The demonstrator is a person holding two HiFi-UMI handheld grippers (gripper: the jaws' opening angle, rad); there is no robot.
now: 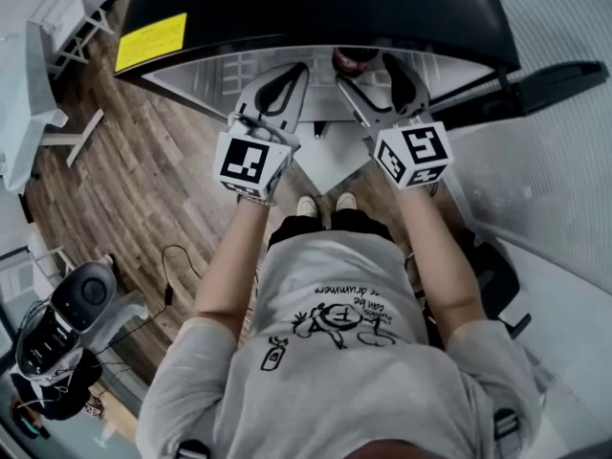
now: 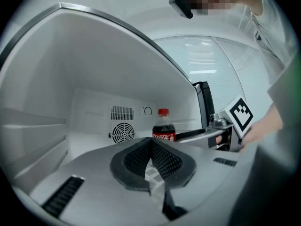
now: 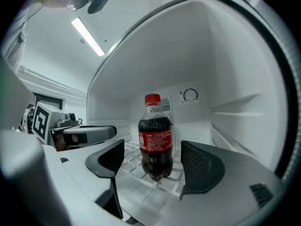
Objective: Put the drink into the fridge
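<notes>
A cola bottle (image 3: 155, 140) with a red cap and red label stands upright on the white fridge shelf (image 3: 141, 189). My right gripper (image 3: 153, 161) is open, with one jaw on either side of the bottle's lower half and a gap on both sides. In the head view only the bottle's cap (image 1: 354, 60) shows between the right gripper's (image 1: 375, 73) spread jaws. My left gripper (image 2: 151, 147) is shut on nothing, left of the bottle (image 2: 163, 126) and short of it. Both grippers reach into the open fridge (image 1: 316, 8).
The fridge's white back wall carries a round fan vent (image 2: 123, 133) and a dial (image 3: 190, 95). Its door (image 1: 564, 79) stands open at the right. Wooden floor (image 1: 143, 180), white furniture (image 1: 48, 55) and some equipment (image 1: 67, 314) lie to the left.
</notes>
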